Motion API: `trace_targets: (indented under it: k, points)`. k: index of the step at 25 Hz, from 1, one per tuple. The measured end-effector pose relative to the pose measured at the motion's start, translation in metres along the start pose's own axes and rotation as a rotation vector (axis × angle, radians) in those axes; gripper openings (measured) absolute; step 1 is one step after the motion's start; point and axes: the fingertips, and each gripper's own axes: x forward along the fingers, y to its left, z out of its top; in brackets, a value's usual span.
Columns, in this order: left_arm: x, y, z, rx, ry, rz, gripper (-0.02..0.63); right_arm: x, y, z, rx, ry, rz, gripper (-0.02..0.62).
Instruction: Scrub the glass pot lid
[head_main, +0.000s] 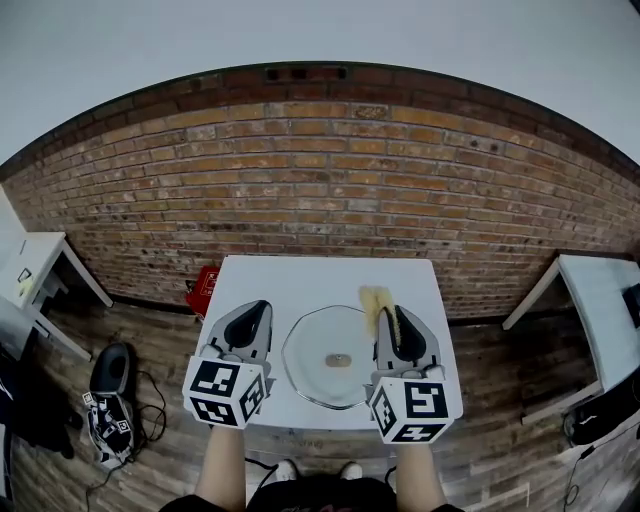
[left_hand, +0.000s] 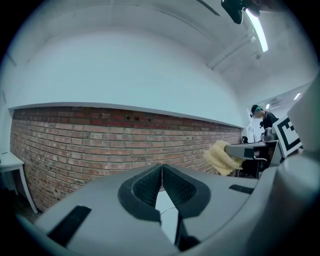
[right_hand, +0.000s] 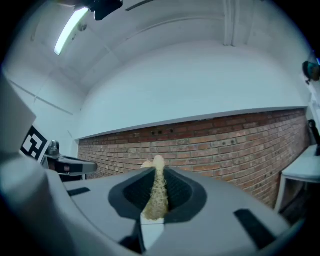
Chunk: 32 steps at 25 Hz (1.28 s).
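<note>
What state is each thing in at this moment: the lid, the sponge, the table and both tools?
Lid: lying flat on the table, knob up, no tool on it.
Sponge: pinched in the right tool, sticking out past its tips.
Left tool: shut, empty.
Right tool: shut on the sponge.
Table: holds only the lid.

My left gripper (head_main: 260, 305) and right gripper (head_main: 392, 312) are smooth grey shells with black ribbed pads (left_hand: 145, 190). Each carries a white cube (head_main: 227, 390) printed with black square markers. I wear dark clothing (head_main: 320, 496) and white shoes (head_main: 287, 468).
</note>
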Motion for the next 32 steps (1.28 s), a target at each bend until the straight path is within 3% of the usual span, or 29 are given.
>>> trace_targets:
  k: [32]
  points:
    - [0.001,-0.001,0.022,0.041,-0.076,0.029,0.015,0.004,0.006,0.012,-0.035,-0.004,0.014,0.055]
